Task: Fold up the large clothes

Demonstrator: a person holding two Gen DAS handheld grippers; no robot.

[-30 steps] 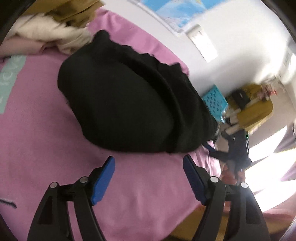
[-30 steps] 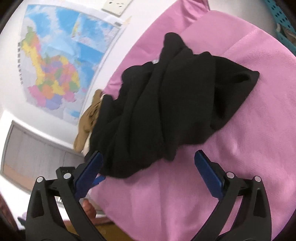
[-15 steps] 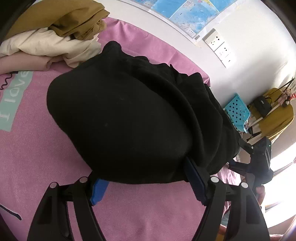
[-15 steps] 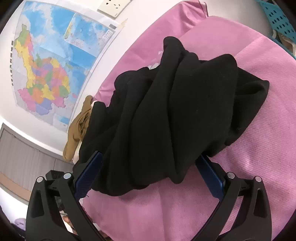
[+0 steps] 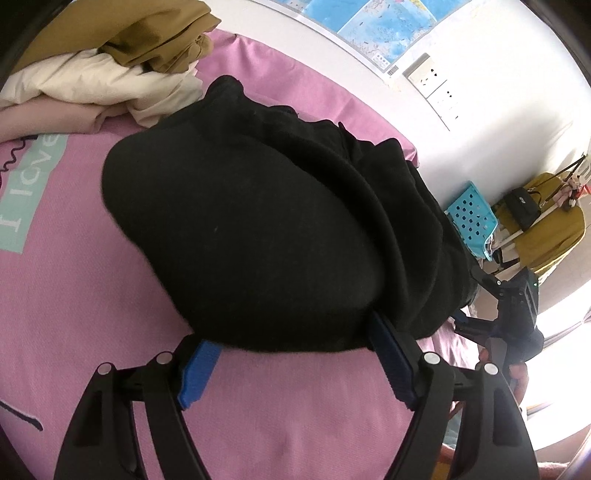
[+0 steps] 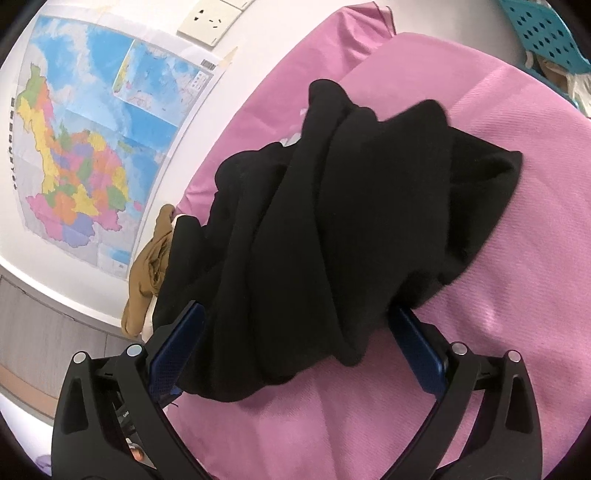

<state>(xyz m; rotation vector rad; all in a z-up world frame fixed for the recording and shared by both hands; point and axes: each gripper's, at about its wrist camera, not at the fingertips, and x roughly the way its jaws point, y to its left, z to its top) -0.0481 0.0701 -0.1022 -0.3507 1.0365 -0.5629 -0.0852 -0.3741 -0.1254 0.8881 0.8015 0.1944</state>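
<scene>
A large black garment [image 5: 266, 236] lies bunched in a heap on the pink bedsheet [image 5: 92, 332]. My left gripper [image 5: 291, 350] is open, its blue pads [image 5: 197, 365] straddling the near edge of the heap. In the right wrist view the same black garment [image 6: 351, 229] is twisted in folds. My right gripper [image 6: 295, 347] is open with the cloth's hanging end between its blue pads [image 6: 421, 350]. The fingertips of both grippers are partly hidden by the cloth.
A pile of cream and tan clothes [image 5: 110, 62] lies at the far left of the bed. A map [image 6: 85, 136] and a wall socket [image 6: 210, 18] are on the wall. A turquoise basket [image 5: 472, 218] and a chair with a yellow cover [image 5: 546, 229] stand beyond the bed.
Both grippers have moved forward to the black garment; its edges now lie between the open pads of each. The garment has not been lifted.
</scene>
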